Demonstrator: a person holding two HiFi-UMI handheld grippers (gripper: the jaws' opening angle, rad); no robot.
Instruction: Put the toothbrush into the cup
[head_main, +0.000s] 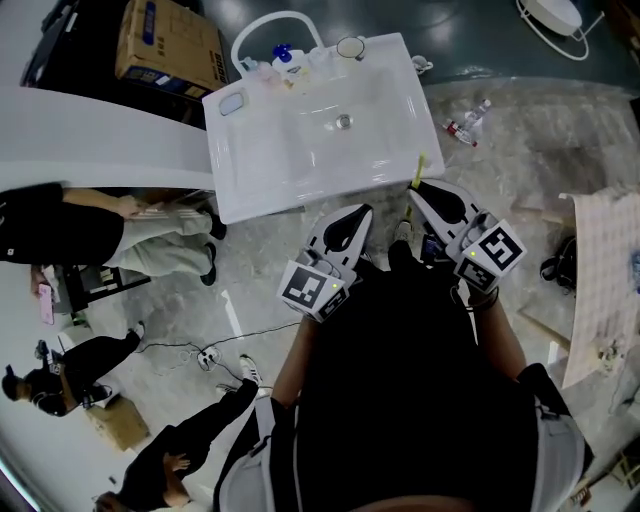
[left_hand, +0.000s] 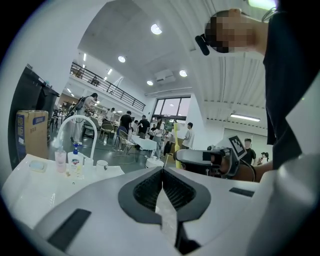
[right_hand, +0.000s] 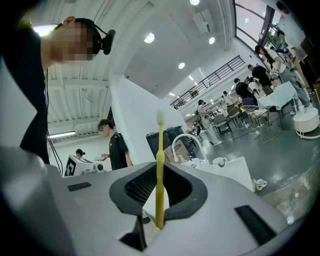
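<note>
Toothbrush (right_hand: 159, 150) pinched in right gripper (right_hand: 160, 175) at sink's (head_main: 262, 188) near edge; left gripper (left_hand: 162, 172) pressed together, empty; cup (head_main: 351, 46), bottles (head_main: 285, 60) on far rim.

No legible text — (print too small)

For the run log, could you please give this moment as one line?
left gripper: shut, empty | right gripper: shut on yellow toothbrush | cup: back edge of sink

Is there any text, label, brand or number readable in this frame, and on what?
No text is readable.
Cardboard box: blue print, too blurred to read.
Pump bottle on the sink: blue label, too small to read.
Left marker cube and right marker cube: square patterns only, no letters.
</note>
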